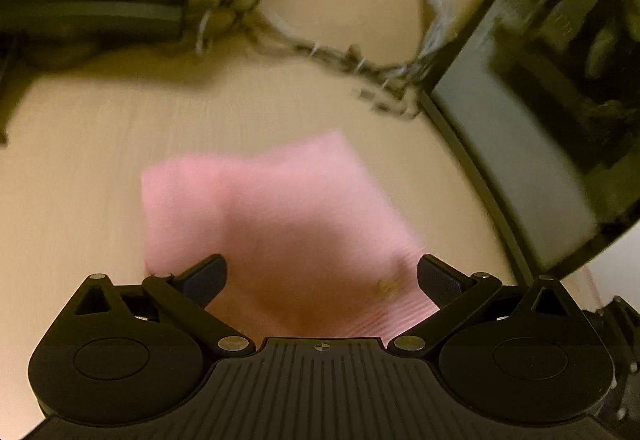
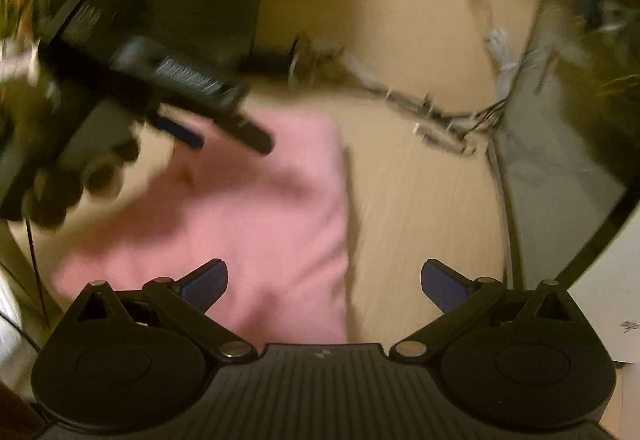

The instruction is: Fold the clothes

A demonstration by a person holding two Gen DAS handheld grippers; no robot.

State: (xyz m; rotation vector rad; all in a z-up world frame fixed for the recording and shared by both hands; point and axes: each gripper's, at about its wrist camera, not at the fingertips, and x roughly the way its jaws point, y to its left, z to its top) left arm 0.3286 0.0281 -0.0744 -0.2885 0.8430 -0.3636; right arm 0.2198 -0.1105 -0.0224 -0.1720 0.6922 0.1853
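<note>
Plainly, the coming move turns on which tool sits over the cloth and which sits off its edge; starting at the left, the left tool (image 1: 322, 276) hangs directly above the pink garment (image 1: 276, 224), its two fingers spread wide with nothing between them, and the cloth fills the gap from one fingertip to the other, so this tool is the nearer of the two; in the right wrist view the same tool (image 2: 224, 136) shows as a dark blurred shape over the garment's far left part, held by a gloved hand (image 2: 52, 176); moving rightward, the garment (image 2: 256, 224) lies flat on the pale desk (image 2: 424, 208), apparently already folded at least once into a compact, roughly rectangular pad whose long axis seems to run away from the right camera, with a straight right edge casting a thin shadow; a small yellowish mark (image 1: 390, 286) shows near the left tool's right finger; furthest right, the right tool (image 2: 324, 280) is also spread and empty, straddling that right edge, its left finger over cloth and its right finger over bare desk; both views are motion-blurred, so finer creases cannot be told.
</note>
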